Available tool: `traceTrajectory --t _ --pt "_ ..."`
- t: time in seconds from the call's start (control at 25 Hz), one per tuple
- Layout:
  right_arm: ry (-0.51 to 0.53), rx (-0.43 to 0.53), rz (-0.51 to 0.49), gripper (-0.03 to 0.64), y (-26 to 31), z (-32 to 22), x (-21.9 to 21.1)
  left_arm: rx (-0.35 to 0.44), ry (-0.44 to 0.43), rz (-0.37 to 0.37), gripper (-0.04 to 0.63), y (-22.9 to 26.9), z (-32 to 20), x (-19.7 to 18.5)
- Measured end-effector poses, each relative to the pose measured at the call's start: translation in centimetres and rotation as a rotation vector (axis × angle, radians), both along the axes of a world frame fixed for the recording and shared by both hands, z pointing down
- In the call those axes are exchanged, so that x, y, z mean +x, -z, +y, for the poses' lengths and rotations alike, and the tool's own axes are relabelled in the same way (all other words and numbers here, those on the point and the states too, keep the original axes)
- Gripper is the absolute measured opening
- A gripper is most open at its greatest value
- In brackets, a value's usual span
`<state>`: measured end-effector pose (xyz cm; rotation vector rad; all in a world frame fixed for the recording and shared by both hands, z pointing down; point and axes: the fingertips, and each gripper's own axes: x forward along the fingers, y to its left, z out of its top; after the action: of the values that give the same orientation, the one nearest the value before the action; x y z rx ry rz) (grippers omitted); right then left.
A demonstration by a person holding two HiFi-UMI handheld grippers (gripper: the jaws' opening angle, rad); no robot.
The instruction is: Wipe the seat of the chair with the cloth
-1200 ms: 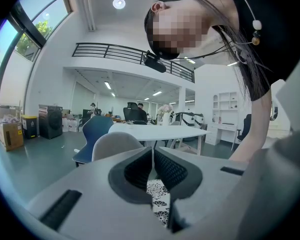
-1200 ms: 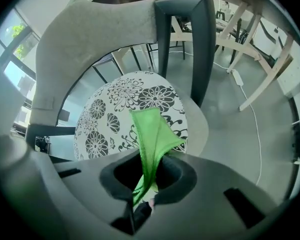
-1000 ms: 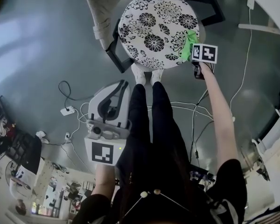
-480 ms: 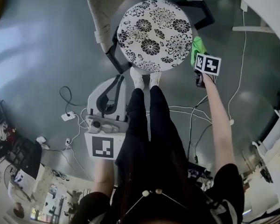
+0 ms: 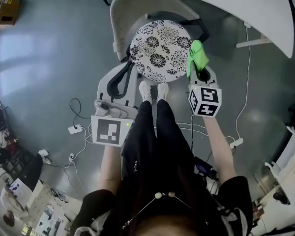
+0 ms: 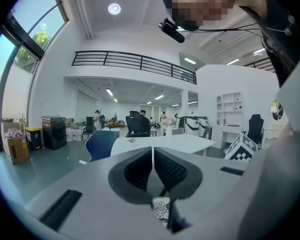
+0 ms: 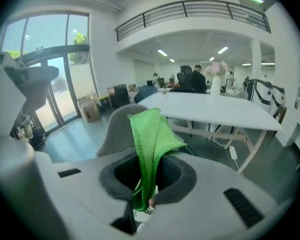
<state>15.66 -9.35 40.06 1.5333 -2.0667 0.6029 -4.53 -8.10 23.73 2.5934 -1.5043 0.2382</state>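
My right gripper (image 5: 198, 74) clamps the cloth (image 5: 196, 58), raised beside the seat's (image 5: 160, 48) right edge, upper centre, probably ready to wipe. Left gripper (image 5: 124, 75) is closed, empty, parked left, likely out of the way.

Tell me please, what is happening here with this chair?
A person stands at a chair with a flowered round seat, holding two grippers. The right gripper is shut on a green cloth, held at the seat's right edge. The left gripper is shut and empty, off to the left.
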Motion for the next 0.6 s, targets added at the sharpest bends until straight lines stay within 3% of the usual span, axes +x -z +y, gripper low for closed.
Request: traceTrajectory --t 0.2,0.6 --pt "0.066 0.289 -0.012 0.046 13.5 0.8 -3.5 0.08 0.007 0.029 0.017 6.2 0.6 0.4" --pt "0.129 0.681 0.0 0.044 32.2 4.1 -4.5 0.192 -0.012 0.031 0.012 15.5 2.2 0.2"
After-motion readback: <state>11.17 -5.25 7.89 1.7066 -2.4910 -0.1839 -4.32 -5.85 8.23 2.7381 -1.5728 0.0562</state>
